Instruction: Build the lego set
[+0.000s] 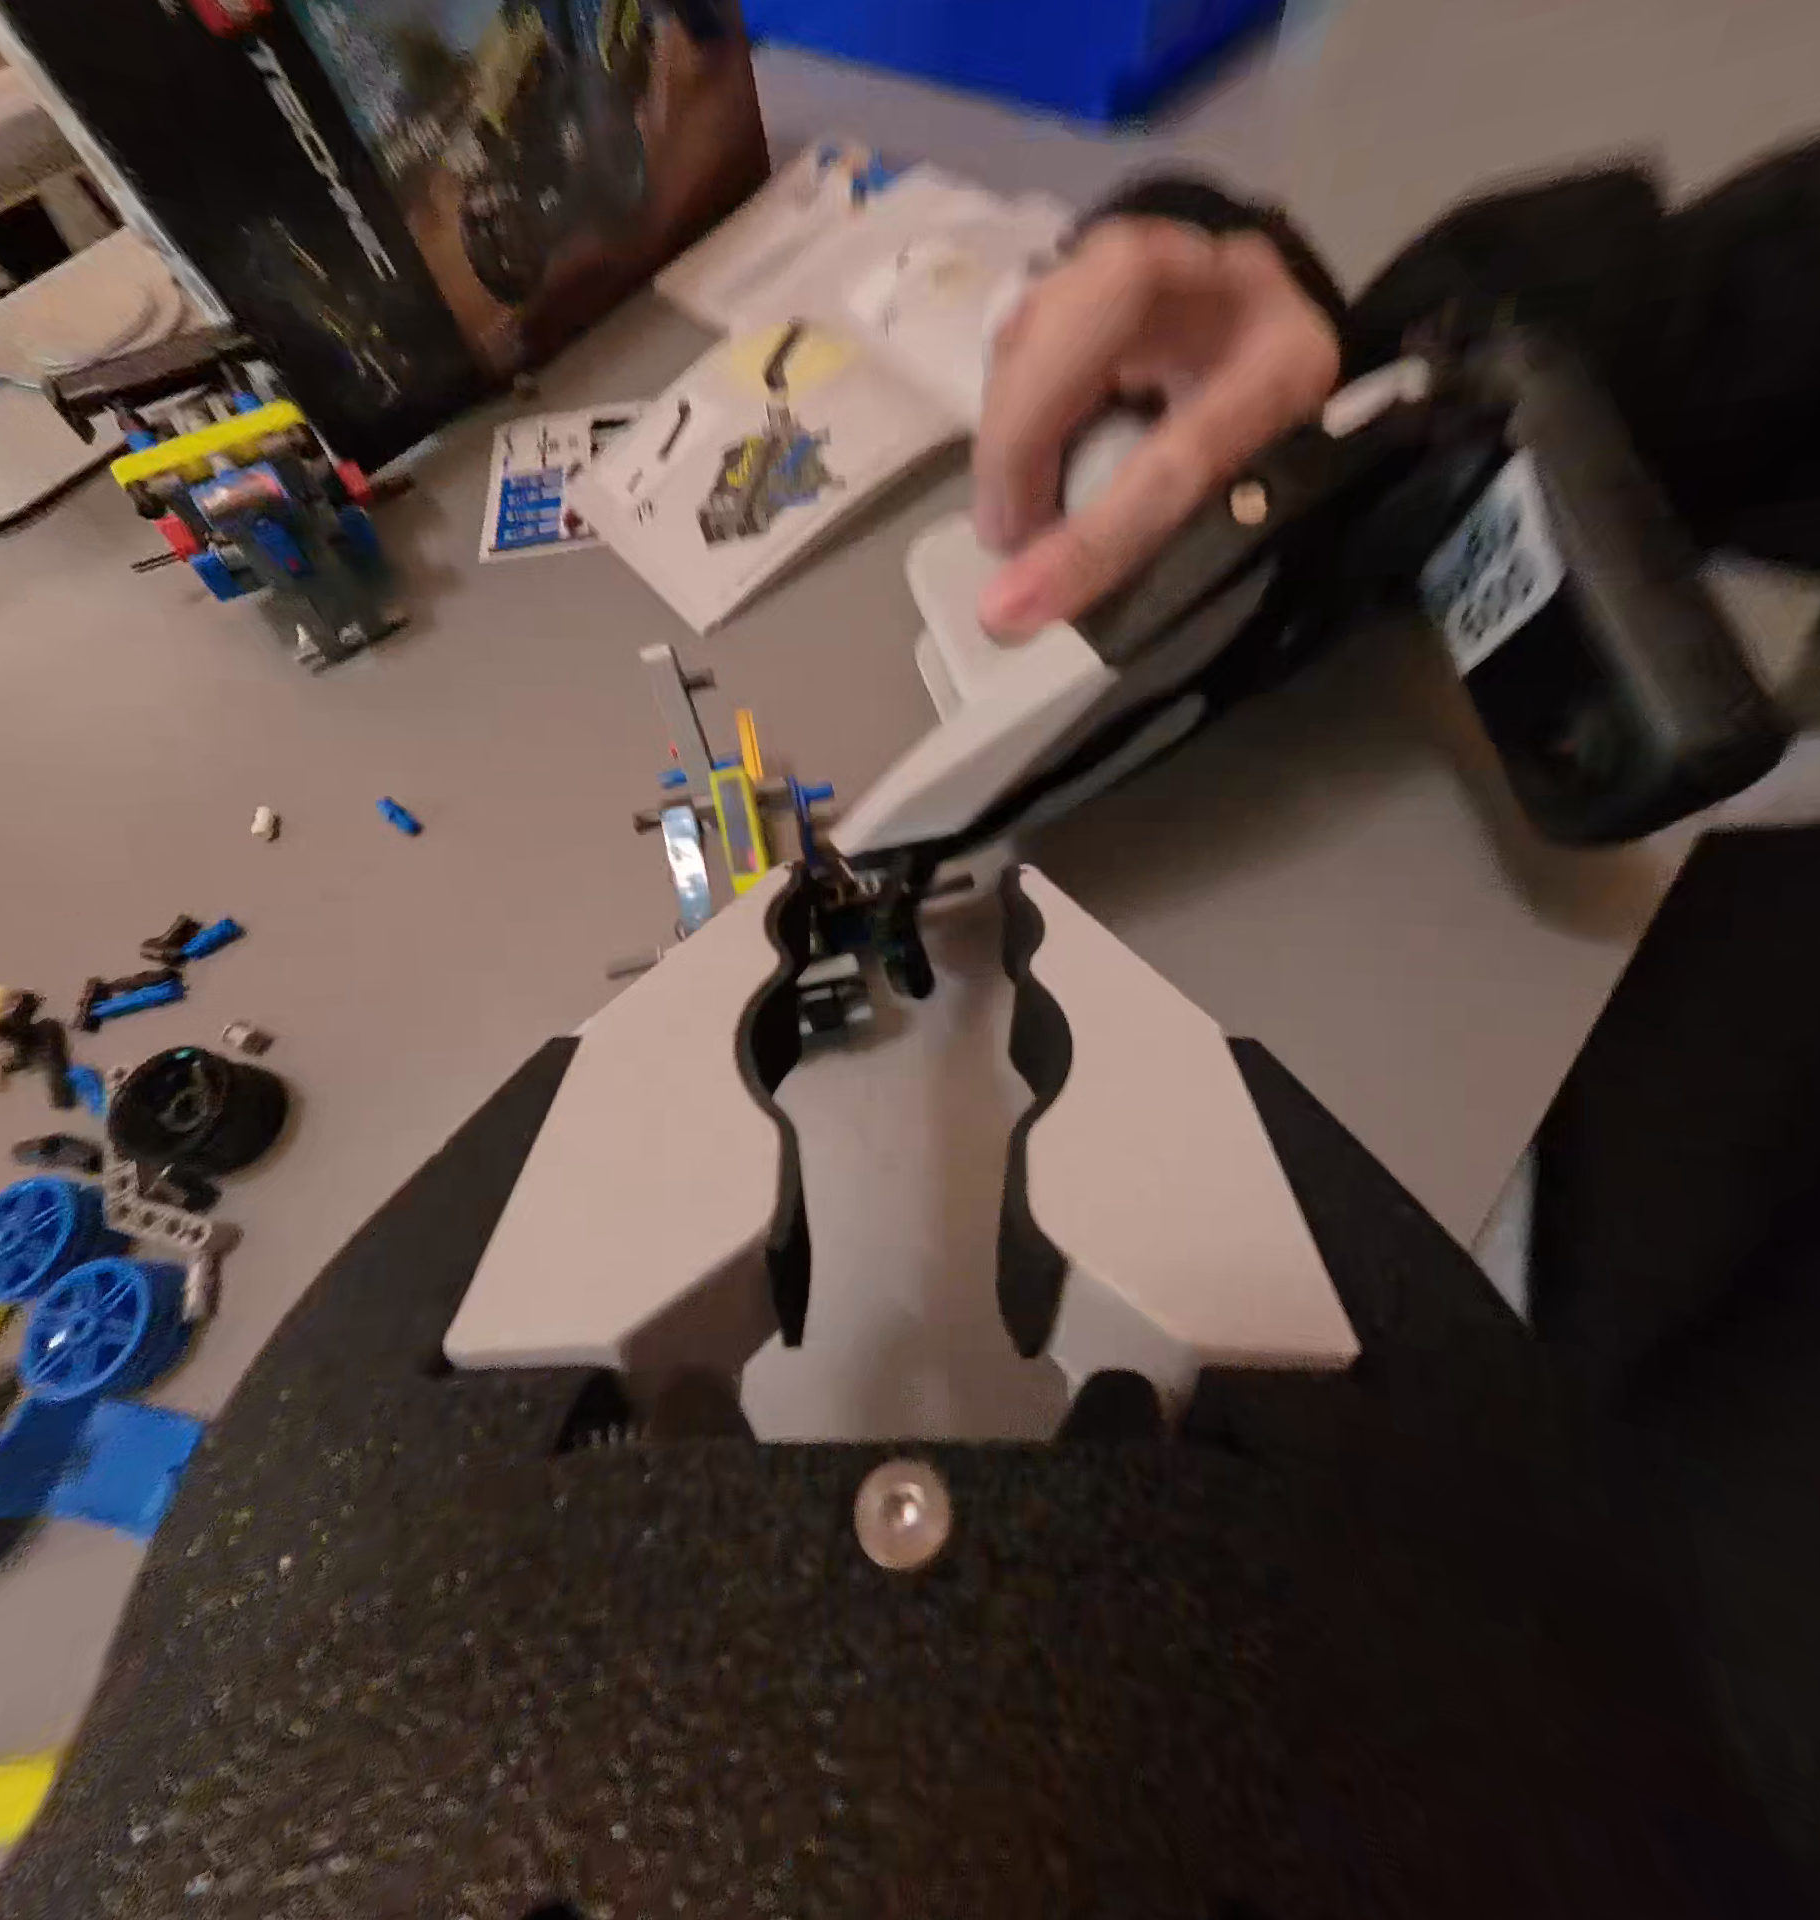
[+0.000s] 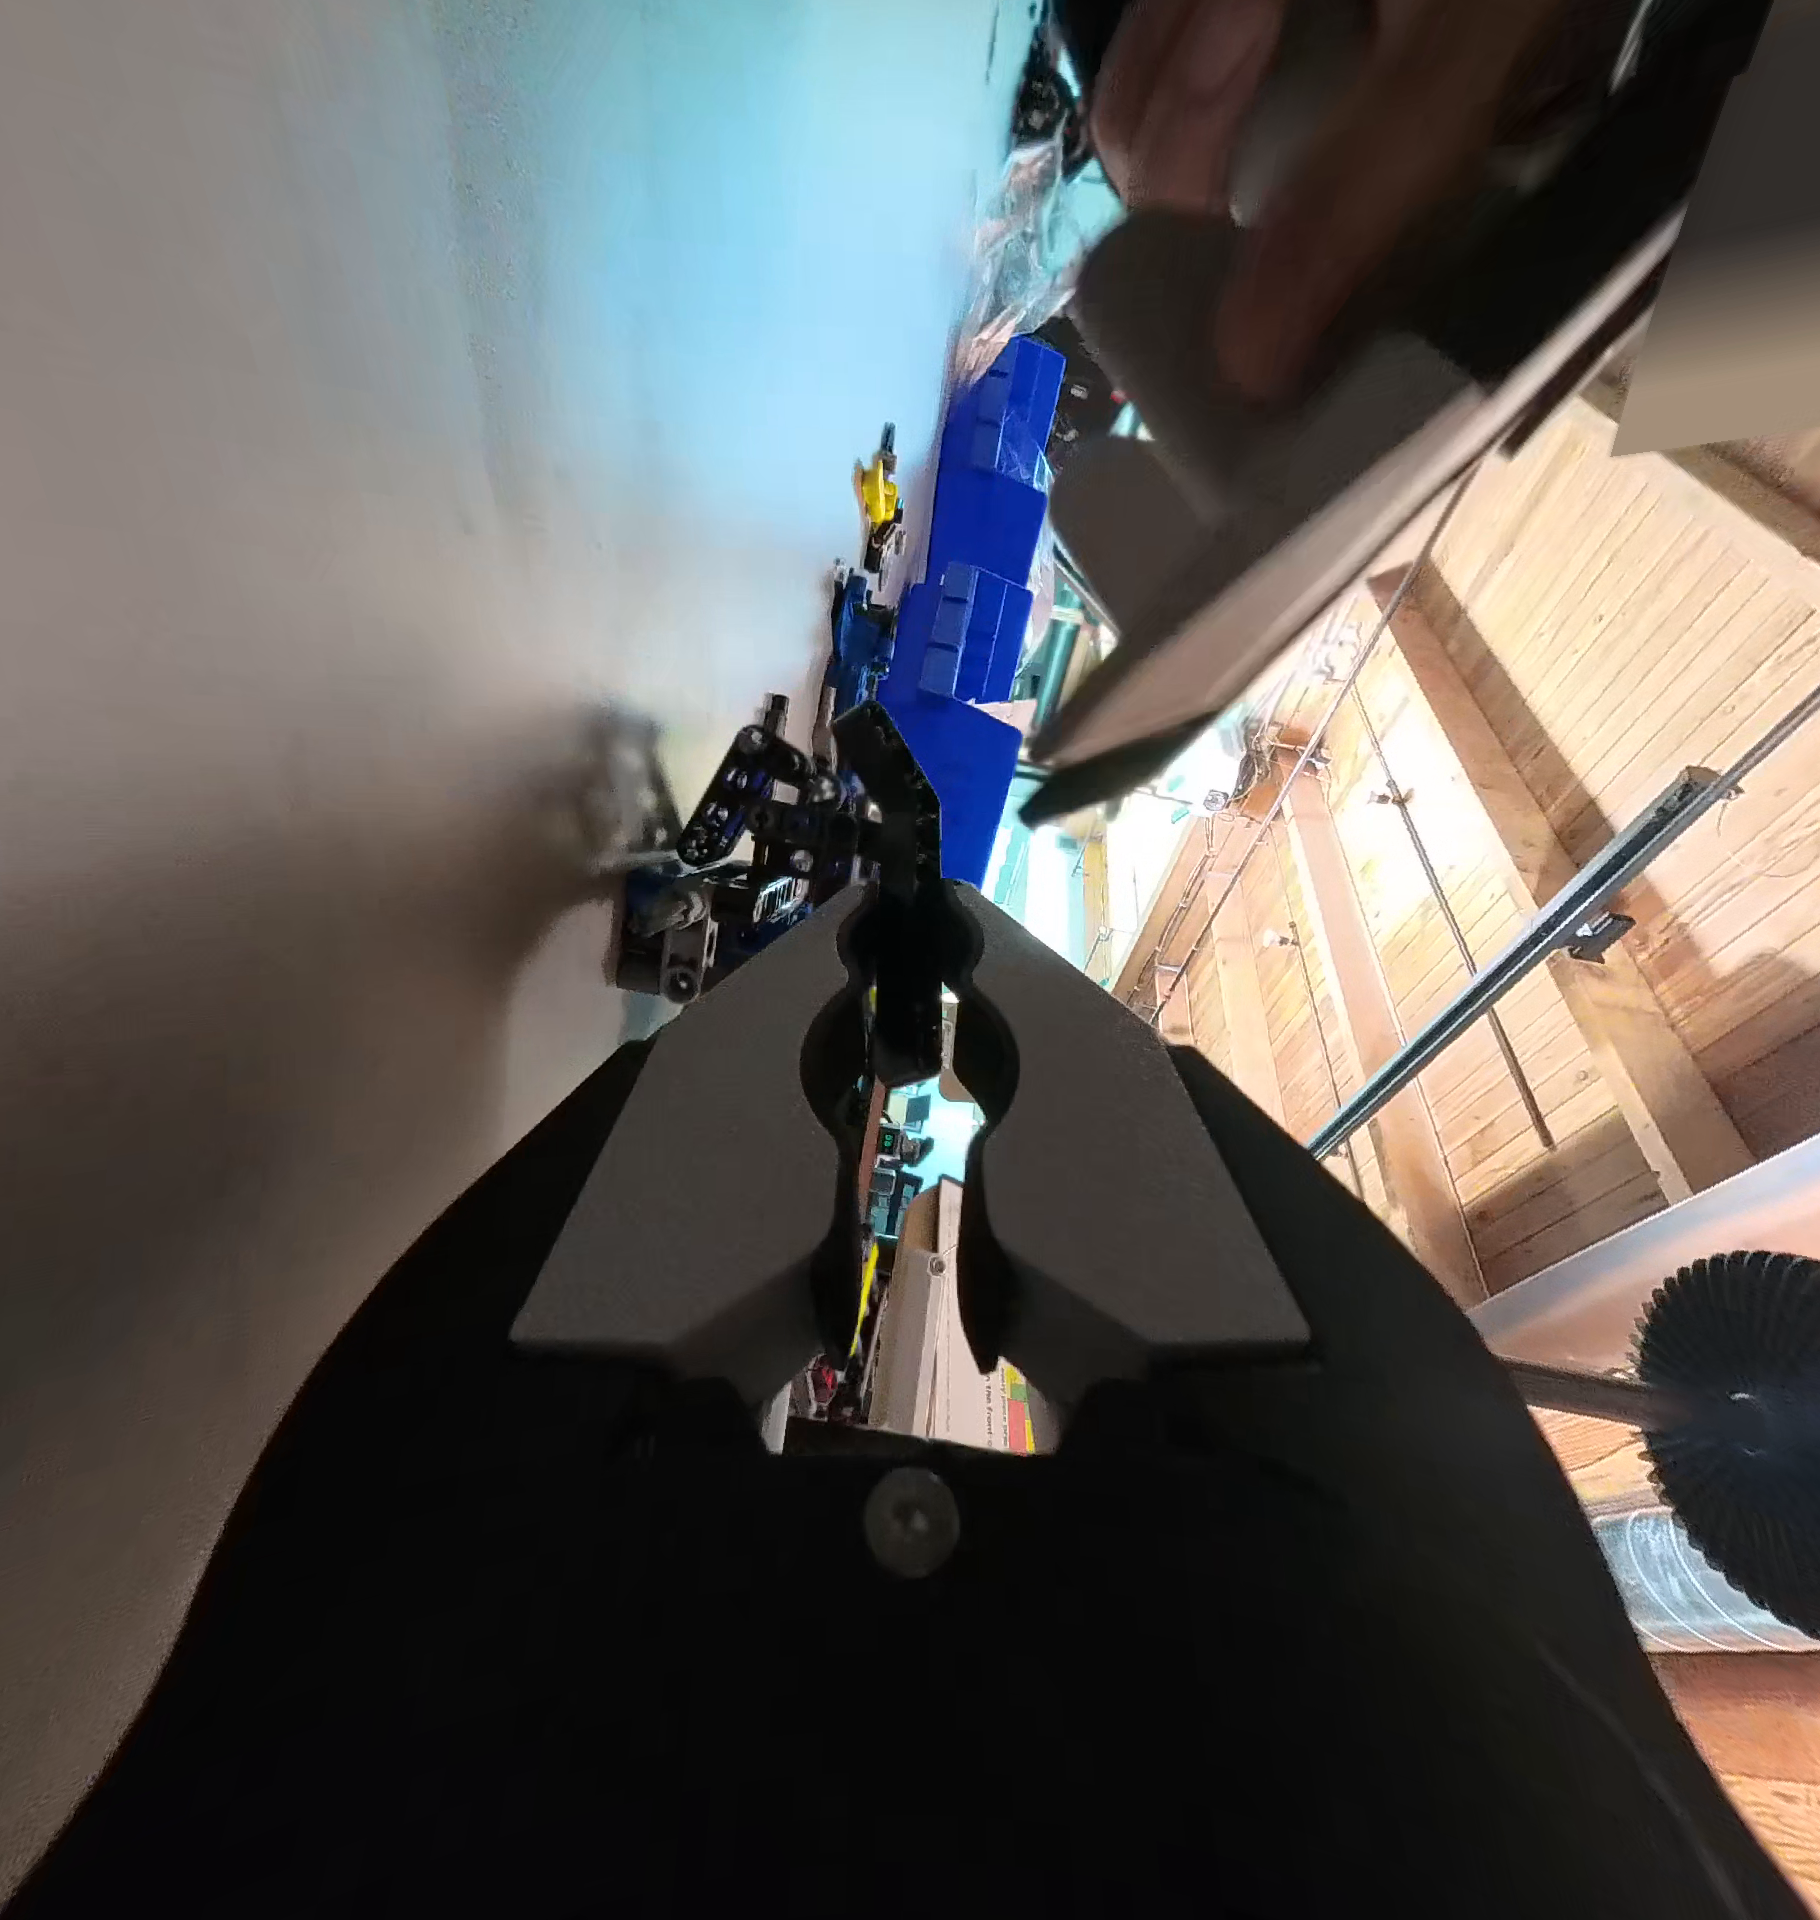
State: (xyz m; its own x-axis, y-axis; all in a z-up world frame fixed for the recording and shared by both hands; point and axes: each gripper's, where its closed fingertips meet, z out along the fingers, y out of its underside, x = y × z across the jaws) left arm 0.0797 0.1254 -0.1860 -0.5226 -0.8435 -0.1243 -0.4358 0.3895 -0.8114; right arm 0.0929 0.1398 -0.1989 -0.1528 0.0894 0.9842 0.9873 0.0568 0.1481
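Black beam clamped, right hand-held gripper; contact seemingly firm.

On my bench, the box stands behind the booklet; loose wheels lie left.

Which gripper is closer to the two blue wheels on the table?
Left. The left gripper sits just right of the blue wheels. The right gripper reaches in from farther right, beyond it.

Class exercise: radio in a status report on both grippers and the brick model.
Left gripper open, jaws around the brick model. Right gripper shut on its black beam. Loose parts lie off left.
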